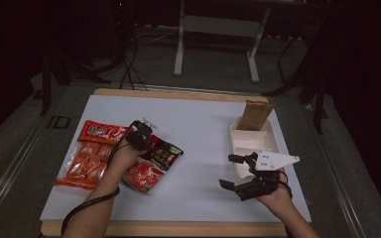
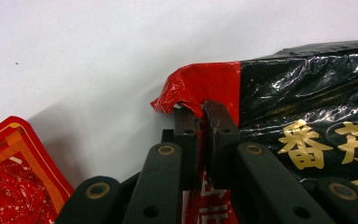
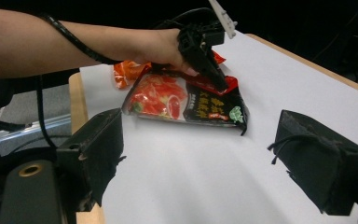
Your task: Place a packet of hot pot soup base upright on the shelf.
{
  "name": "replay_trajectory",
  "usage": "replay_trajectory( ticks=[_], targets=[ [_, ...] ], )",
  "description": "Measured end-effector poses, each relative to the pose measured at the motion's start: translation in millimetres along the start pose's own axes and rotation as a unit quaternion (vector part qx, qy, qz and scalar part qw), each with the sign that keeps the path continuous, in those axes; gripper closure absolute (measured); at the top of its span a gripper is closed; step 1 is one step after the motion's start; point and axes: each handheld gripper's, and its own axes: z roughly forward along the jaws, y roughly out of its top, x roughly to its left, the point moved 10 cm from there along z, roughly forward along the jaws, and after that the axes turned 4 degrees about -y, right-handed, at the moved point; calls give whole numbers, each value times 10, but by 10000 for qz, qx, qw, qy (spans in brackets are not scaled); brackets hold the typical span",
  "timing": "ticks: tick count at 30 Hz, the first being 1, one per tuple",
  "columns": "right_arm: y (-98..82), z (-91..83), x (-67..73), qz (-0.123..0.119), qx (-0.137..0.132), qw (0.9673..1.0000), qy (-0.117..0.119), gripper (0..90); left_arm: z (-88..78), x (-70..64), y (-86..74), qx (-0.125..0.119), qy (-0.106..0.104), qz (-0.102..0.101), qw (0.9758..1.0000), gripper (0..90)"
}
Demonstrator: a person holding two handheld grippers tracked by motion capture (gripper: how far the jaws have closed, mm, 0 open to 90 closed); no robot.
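Left hand-held gripper point(image 1: 140, 130): it was seen clenched on the red corner of the black-and-red sauce packet point(image 1: 164, 152); in the left gripper view the jaws were pressed together on that edge point(image 2: 200, 93).
Right hand-held gripper point(image 1: 235, 171): it was held released, jaws spread wide, above bare desk just beside the white tray point(image 1: 273, 144); nothing was seen between its jaws.
Sauce packet position: it was lying flat left of centre on the desk, its gripped corner slightly lifted; in the right gripper view it was seen ahead point(image 3: 191, 100), with the left hand point(image 3: 161, 46) over its far edge.
Desk edges: the white desk point(image 1: 203, 119) was bordered by a wooden rim; the tray was set close to the right edge, and the orange multi-pack point(image 1: 84, 166) lay at the left edge.
Open room: a broad bare strip was left across the middle, between the packets and the tray, and along the far side of the desk.
Neighbouring things: a red snack packet point(image 1: 101, 131) lay just behind the left hand-held gripper, and the orange multi-pack lay beside the left forearm.
Tray contents: a brown paper bag point(image 1: 254, 115) was stood upright in the far compartment; the nearer compartments were partly hidden by the right hand-held gripper.
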Motion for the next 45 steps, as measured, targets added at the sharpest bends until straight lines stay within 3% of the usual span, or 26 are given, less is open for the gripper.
replay_trajectory(
  ticks=[2, 6, 11, 12, 14, 18, 23, 28, 34, 37, 45],
  targets=[
    [-1, -3, -1, 25, -2, 10000, 15, 163, -10, 8, -4, -111, -77, -151, 9998, 860],
    [12, -15, -24, 46, -25, 10000, -50, 163, -44, 11, 6, -226, -88, -254, 9994, 865],
    [26, -43, -48, 82, -44, 9999, -79, 141, -109, 9, 18, -359, -41, -256, 9990, 870],
    [26, -52, -47, 50, -59, 9999, -107, 125, -133, 2, 27, -411, -34, -208, 9989, 871],
    [30, -72, -17, 87, -81, 9999, 74, 116, -187, -8, 42, -512, -35, -240, 9984, 876],
    [64, -96, -44, 72, -192, 9998, -52, 139, -316, -55, 87, -721, -79, -187, 9972, 892],
    [95, -119, -64, 115, -284, 9995, 40, 176, -442, -131, 122, -791, -124, -33, 9968, 899],
    [99, -124, -119, 13, -277, 9995, -156, 204, -572, -242, 173, -951, -126, 126, 9953, 900],
    [100, -131, -156, 2, -296, 9993, -234, 199, -744, -383, 205, -1186, -142, 364, 9922, 900],
    [86, -131, -155, 158, -170, 9996, -180, 193, -871, -451, 212, -1387, -180, 443, 9892, 900],
    [97, -133, -172, 363, -230, 9988, -238, 146, -1148, -619, 190, -1825, -244, 743, 9801, 900]
  ],
)
